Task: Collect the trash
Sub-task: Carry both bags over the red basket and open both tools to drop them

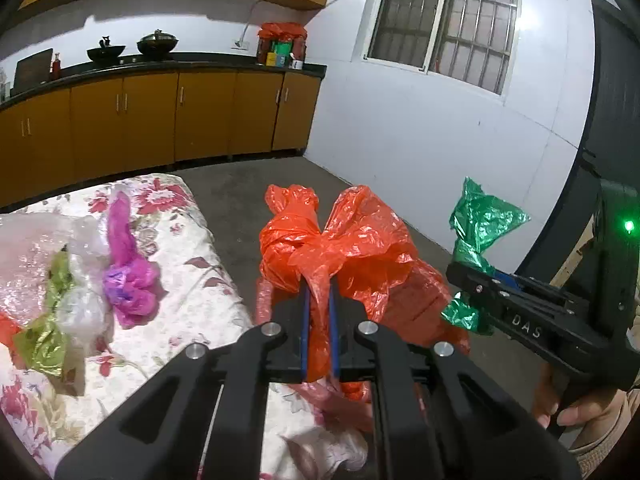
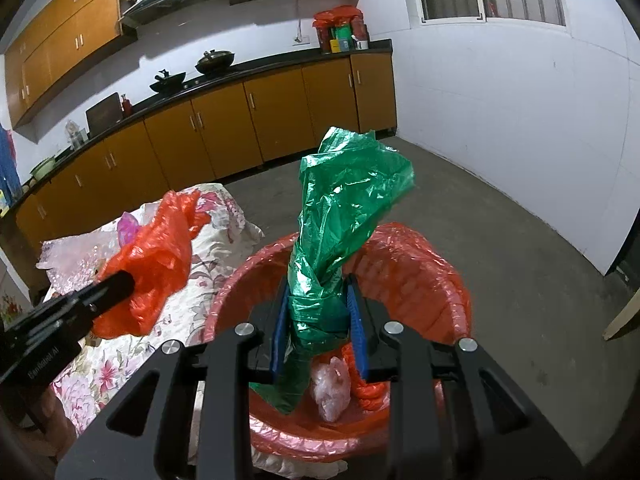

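both grippers pinch crumpled bags over the bin

left gripper clamps orange bag, right gripper green bag above lined bin; light, slippery film, best pinched at bunched necks.

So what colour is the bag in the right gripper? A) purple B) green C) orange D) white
B: the right gripper is shut on the green bag, above the bin; the orange bag is in the left gripper.
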